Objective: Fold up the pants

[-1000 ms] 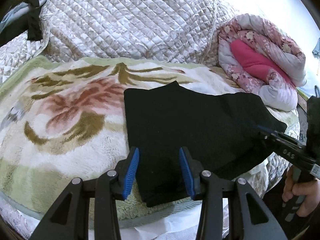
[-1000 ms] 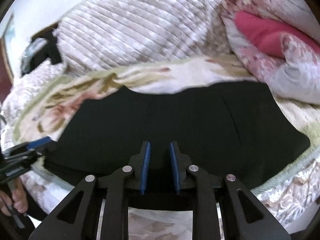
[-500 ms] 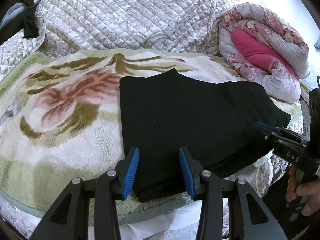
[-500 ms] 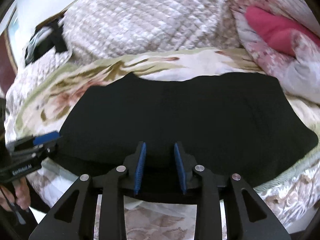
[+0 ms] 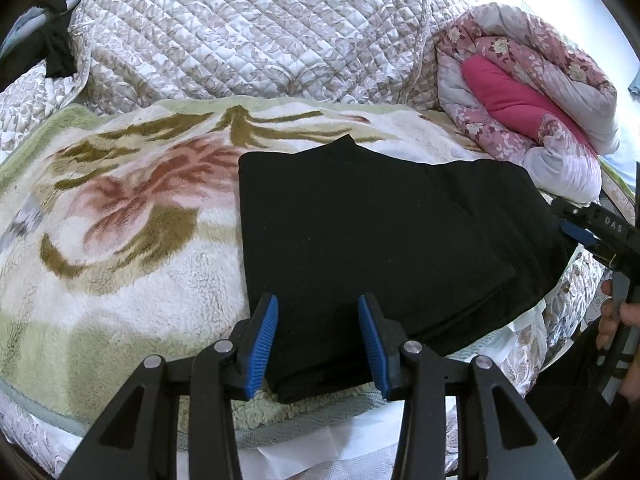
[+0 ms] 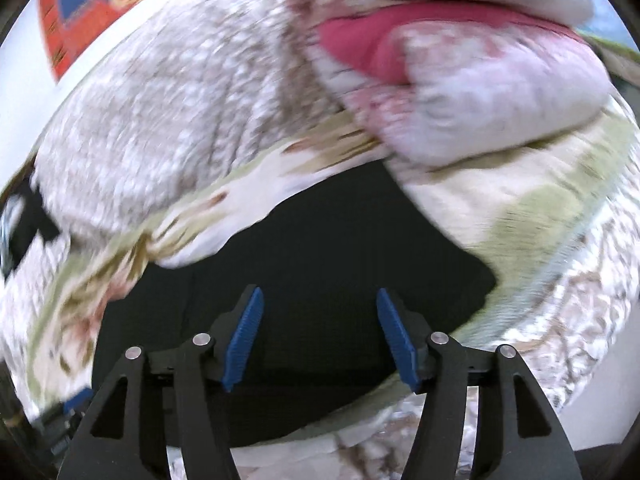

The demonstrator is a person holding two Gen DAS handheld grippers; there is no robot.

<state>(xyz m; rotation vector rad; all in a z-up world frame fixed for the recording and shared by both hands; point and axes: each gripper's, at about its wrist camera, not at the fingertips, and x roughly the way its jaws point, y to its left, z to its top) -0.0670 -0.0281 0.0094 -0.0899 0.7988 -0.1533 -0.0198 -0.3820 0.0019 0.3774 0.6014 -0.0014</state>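
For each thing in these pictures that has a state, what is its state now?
Black pants: folded, lying flat on the floral blanket.
Left hand-held gripper: open, over the pants' near edge.
Right hand-held gripper: jaws just opened, gripping nothing.
Pink quilt: rolled up.

One pair of black pants [image 5: 360, 240] lies folded on the bed. One fleece floral blanket [image 5: 120, 248] is under it. One quilted bedspread [image 5: 248, 36] is heaped behind, and one rolled pink floral quilt [image 5: 532, 108] lies beside that. Two grippers show: the left gripper [image 5: 318, 334] and the right gripper [image 6: 320, 336], each with two blue-padded fingers [image 5: 262, 336]. One hand [image 5: 618, 316] is visible.
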